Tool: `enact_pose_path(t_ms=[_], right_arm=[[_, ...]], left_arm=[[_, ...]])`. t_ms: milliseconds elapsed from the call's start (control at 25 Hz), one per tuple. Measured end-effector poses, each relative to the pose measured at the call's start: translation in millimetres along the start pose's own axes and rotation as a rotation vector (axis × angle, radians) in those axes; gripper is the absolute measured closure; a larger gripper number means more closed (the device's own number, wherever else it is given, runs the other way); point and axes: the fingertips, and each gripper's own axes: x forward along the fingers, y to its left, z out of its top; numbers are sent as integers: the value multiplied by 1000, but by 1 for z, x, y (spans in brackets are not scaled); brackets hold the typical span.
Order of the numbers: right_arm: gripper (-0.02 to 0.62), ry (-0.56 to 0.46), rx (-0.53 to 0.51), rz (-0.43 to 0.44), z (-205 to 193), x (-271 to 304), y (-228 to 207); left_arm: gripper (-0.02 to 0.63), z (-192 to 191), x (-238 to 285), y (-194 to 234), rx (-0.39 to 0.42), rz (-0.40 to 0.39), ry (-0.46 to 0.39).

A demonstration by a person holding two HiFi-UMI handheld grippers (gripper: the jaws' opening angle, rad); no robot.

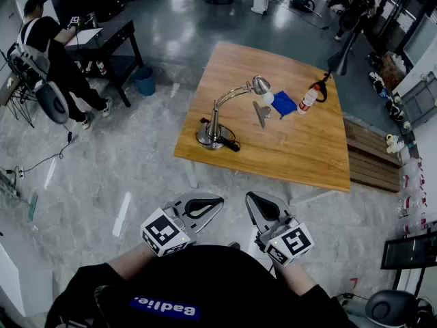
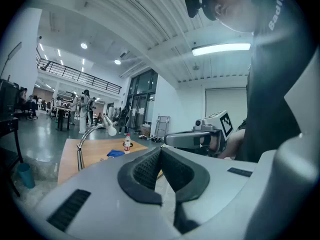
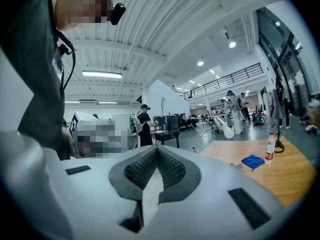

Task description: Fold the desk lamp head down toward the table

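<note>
Grippers check: your left gripper [image 1: 208, 203] and right gripper [image 1: 259, 202] are both clenched tight with nothing between the jaws, held side by side close to your body. The desk lamp [image 1: 217, 118] stands well ahead of both claws on the wooden table [image 1: 293, 156], arm arched, head [image 1: 260, 84] raised off the tabletop. A blue cloth [image 1: 283, 104] and bottle [image 1: 308, 100] lie past it, toward your right claw's side.

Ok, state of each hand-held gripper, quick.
Left hand-held gripper: closed, holding nothing.
Right hand-held gripper: closed, holding nothing.
</note>
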Motion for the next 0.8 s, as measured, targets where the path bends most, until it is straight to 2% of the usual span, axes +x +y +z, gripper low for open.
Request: enact_pose_path(t_ms=[520, 800], right_arm=[[591, 5, -2, 10, -1, 2, -9], [591, 16, 19, 45, -2, 5, -16]], left_arm=[[598, 1, 9, 5, -6, 12, -4], [597, 4, 18, 9, -6, 43, 3]])
